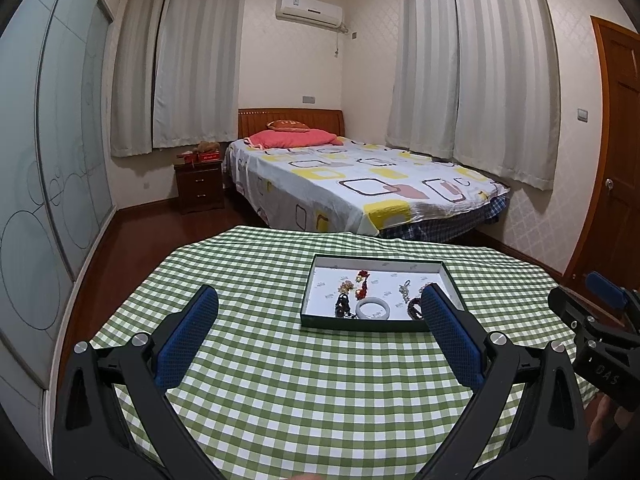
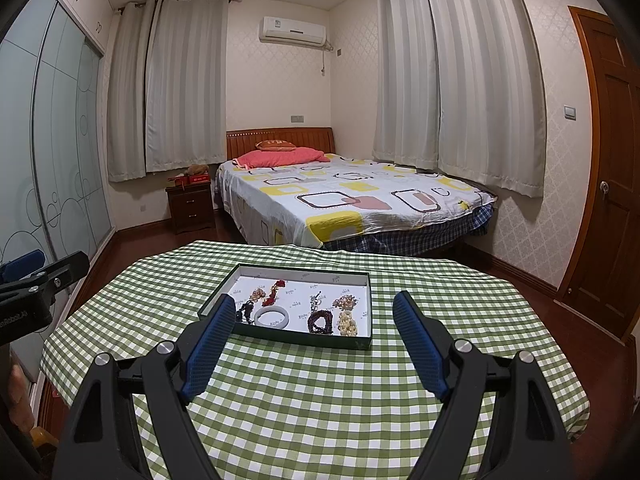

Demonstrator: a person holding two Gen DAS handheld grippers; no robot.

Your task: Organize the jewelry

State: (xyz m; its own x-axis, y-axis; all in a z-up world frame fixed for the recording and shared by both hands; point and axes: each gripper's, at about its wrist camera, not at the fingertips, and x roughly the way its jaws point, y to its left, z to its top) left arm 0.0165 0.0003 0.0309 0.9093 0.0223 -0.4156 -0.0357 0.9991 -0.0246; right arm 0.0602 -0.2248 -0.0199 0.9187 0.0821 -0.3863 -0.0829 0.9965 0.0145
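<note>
The shallow dark-green box tray [image 1: 450, 280] with a white printed lining sits on the green-and-white checked tablecloth [image 1: 304, 392], toward the far edge of the tabletop and to the right of its middle in the left wrist view. All the jewelry lies inside it. The left gripper [image 1: 318, 300] has its fingers spread wide with nothing between them; it is held back over the near part of the cloth. Its right fingertip [image 1: 434, 300] overlaps the tray's near right corner in that view, and whether it touches the tray cannot be told.

The right gripper [image 2: 314, 306] is likewise wide apart and empty. In its view the left fingertip [image 2: 224, 308] overlaps the near left edge of the tray [image 2: 362, 308], while the right one lies just off the tray's right side.

Inside the tray, a pale jade-like bangle [image 2: 272, 317] lies by the near edge. A black beaded piece [image 2: 245, 312] is just left of it, and a red beaded piece [image 2: 272, 294] and a small cream-and-brown cluster [image 2: 258, 293] lie behind it. Toward the right are a silver charm piece [image 2: 316, 301], a dark red bead bracelet [image 2: 320, 322], a yellowish bead bracelet [image 2: 347, 323] by the near right corner and a brownish bead cluster [image 2: 346, 301] behind it.

The lining carries a small repeated printed logo, too small to read. The right gripper's body [image 1: 604, 368], seen from the left wrist view, bears letters that look like "DAS". The left gripper's body [image 2: 16, 314], seen from the right wrist view, shows text ending in "Robot.AI".
</note>
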